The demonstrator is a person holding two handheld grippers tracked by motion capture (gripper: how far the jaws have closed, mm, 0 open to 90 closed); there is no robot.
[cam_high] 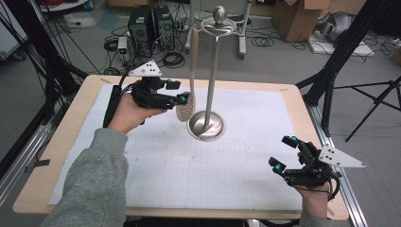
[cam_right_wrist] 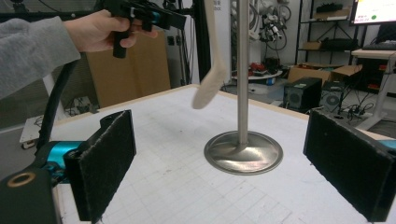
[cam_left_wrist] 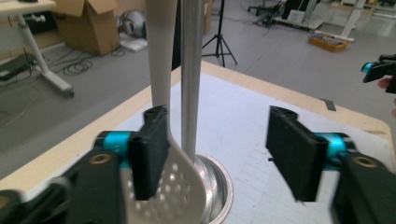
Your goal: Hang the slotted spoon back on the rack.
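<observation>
While the right gripper (cam_high: pixel 283 153) rests near the table's front right corner, its jaws spread apart and holding nothing, a polished steel stand with a round dish base and tall pole (cam_high: pixel 207 124) sits farther back on the white gridded mat (cam_high: pixel 227 161). Beside it, a pale perforated skimmer spoon (cam_high: pixel 186 109) hangs from the stand's top. The left gripper (cam_high: pixel 178 92) hovers at the spoon's head, jaws released, one jaw just beside the perforated bowl.

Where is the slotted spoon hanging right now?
In the high view the slotted spoon hangs from the metal stand at the table's far middle, its perforated head just left of the stand's round base and beside the open left gripper.
</observation>
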